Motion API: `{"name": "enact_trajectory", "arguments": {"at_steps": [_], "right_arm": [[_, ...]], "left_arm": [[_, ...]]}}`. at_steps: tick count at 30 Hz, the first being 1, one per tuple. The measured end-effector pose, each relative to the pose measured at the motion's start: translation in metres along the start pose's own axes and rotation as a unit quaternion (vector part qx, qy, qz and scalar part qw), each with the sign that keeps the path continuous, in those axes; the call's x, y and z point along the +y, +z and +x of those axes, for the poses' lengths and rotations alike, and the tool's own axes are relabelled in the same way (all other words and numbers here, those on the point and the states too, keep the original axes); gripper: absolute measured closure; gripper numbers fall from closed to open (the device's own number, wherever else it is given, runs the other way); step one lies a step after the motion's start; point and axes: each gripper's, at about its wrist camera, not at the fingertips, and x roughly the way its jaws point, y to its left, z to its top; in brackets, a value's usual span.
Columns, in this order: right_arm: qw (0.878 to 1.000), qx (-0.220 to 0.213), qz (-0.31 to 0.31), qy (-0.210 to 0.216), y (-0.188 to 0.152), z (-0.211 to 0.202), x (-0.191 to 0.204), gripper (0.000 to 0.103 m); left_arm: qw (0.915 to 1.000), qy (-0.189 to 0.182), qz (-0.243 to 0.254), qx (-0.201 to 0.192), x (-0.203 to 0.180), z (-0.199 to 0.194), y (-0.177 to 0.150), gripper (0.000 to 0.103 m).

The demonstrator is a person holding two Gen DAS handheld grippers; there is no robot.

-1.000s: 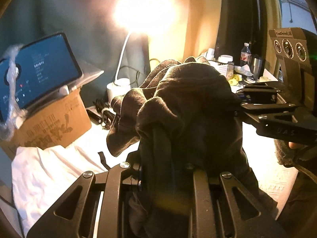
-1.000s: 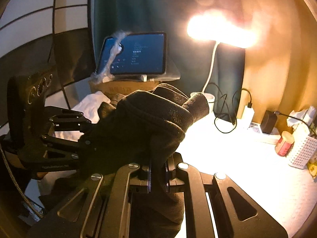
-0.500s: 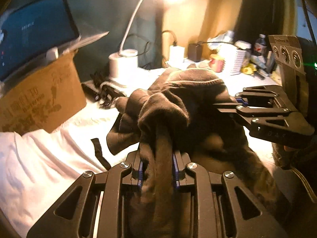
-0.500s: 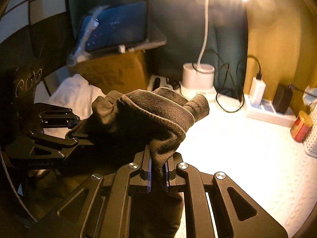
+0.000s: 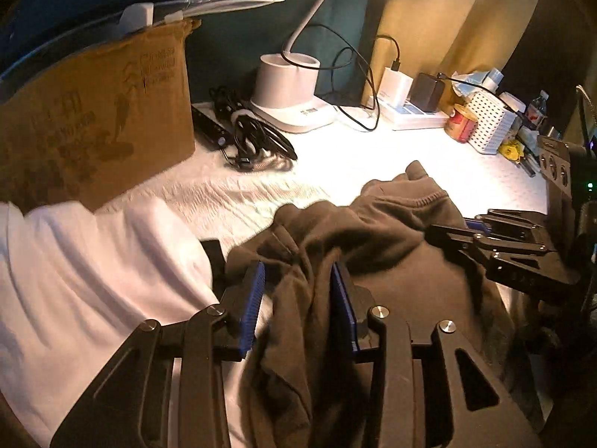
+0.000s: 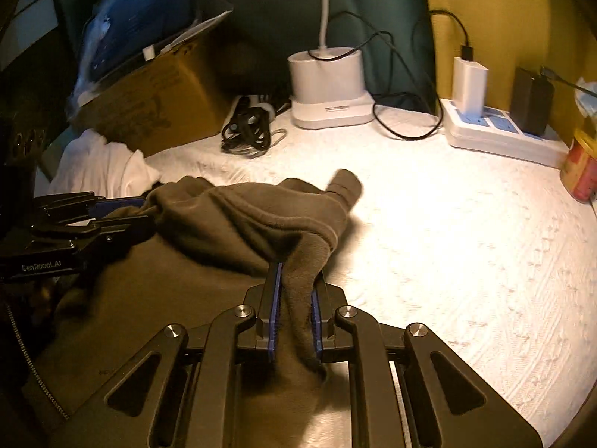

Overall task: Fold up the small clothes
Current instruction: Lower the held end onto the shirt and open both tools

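Dark brown fleece garment point(image 6: 238, 220) lies bunched on white textured table cover point(image 6: 466, 261). Left gripper point(image 5: 296, 298): jaws well apart, fabric loose between. Right gripper point(image 6: 294, 306): jaws narrowly parted, pinching a fold of it.

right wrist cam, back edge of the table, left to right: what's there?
cardboard box → black cable bundle → white lamp base → white charger on the power strip → black adapter → red can

white textured table cover point(image 6: 466, 261) under dark garment point(image 6: 242, 220), white cloth point(image 5: 93, 280), cardboard box point(image 5: 97, 127), lamp base point(image 6: 328, 89), power strip point(image 6: 500, 134)
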Motion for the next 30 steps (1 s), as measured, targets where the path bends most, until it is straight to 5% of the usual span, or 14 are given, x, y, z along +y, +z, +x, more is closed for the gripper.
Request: {"name": "enact_trajectory", "arguments": {"at_steps": [18, 25, 30], "right_arm": [[0.999, 0.003, 0.026, -0.023, -0.001, -0.001, -0.019, 0.092], [0.999, 0.006, 0.045, -0.023, 0.005, 0.007, -0.024, 0.078], [0.999, 0.006, 0.045, -0.023, 0.006, 0.008, -0.024, 0.078]], "left_arm": [[0.9984, 0.052, 0.022, -0.009, 0.007, 0.009, 0.012, 0.061], [0.9981, 0.056, 0.026, -0.002, 0.009, 0.01, 0.007, 0.06], [0.998, 0.058, 0.023, -0.002, 0.009, 0.009, 0.01, 0.06]]}}
